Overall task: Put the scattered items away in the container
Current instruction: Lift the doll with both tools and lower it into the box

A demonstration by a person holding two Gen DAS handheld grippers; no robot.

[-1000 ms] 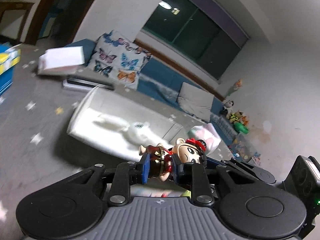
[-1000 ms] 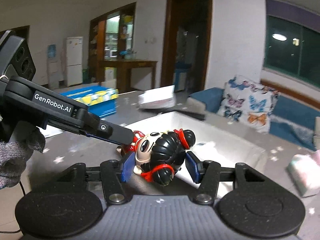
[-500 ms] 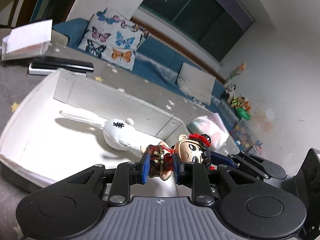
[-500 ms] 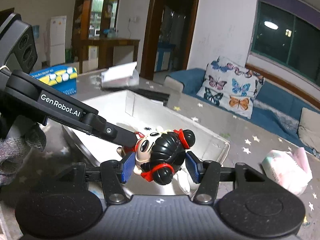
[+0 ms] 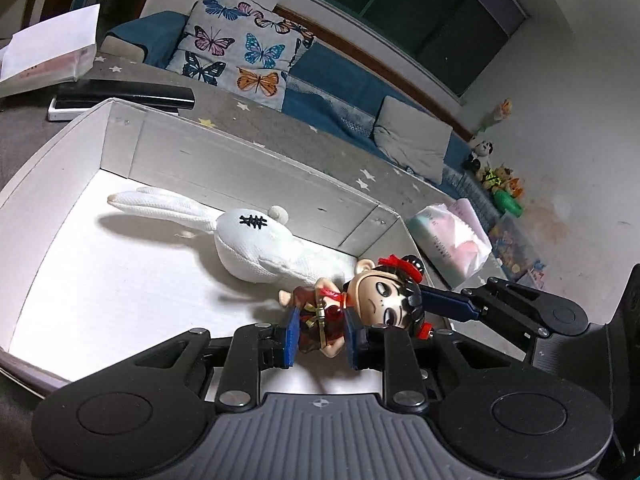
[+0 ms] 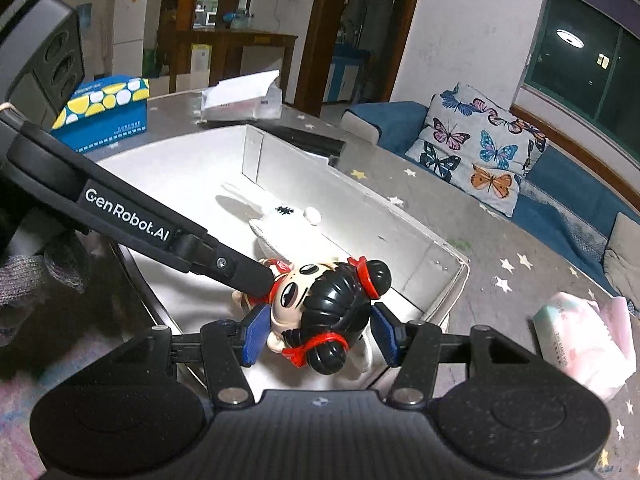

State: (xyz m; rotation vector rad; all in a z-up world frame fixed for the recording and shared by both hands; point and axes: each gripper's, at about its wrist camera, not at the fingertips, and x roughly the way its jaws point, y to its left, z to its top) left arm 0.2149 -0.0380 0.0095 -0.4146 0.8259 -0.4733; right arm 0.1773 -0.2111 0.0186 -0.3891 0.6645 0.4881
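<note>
A doll figurine (image 5: 360, 300) with black hair buns and red ties is held by both grippers over the near right corner of the white box (image 5: 248, 160). My left gripper (image 5: 320, 334) is shut on the doll's red body. My right gripper (image 6: 318, 330) is shut on the doll's head (image 6: 332, 308). A white plush rabbit (image 5: 256, 242) lies inside the box, also showing in the right wrist view (image 6: 280, 224). The box (image 6: 452, 280) sits on the grey star-patterned table.
A pink and green tissue pack (image 5: 452, 236) lies right of the box, also in the right wrist view (image 6: 584, 340). A black flat case (image 5: 124, 96), a white paper box (image 5: 48, 56) and a blue tissue box (image 6: 104, 112) stand beyond. A butterfly cushion (image 5: 240, 56) lies on the sofa.
Both grippers have carried the doll forward and down, from outside the box's near edge to over its inside, close to the rabbit. Both stay shut on it.
</note>
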